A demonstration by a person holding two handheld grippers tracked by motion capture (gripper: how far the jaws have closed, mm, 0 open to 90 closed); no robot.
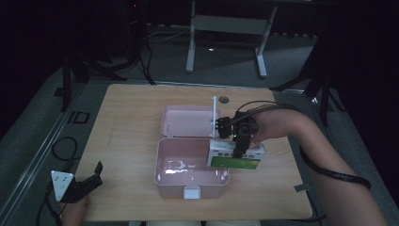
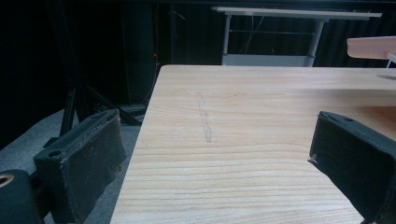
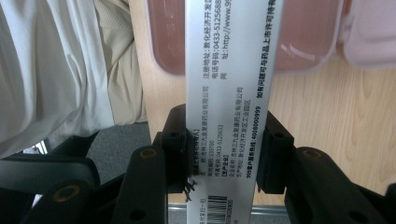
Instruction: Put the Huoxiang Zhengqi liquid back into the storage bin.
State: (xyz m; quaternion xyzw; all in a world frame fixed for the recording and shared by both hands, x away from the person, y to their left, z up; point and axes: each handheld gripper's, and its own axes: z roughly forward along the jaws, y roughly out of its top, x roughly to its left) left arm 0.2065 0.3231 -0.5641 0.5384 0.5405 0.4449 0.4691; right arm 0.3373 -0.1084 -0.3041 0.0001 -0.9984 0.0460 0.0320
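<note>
Right tool (image 3: 224, 158) clamps carton (image 3: 229, 93), print legible; left tool (image 2: 219, 177) agape, empty.

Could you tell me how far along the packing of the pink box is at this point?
Done: the pink box stands open on the table, its lid folded back. In hand: the right tool is shut on a green and white carton, held over the box's right rim. Left: lowering the carton inside, letting go, probably closing the lid. The left tool waits open at the table's near left edge.
</note>
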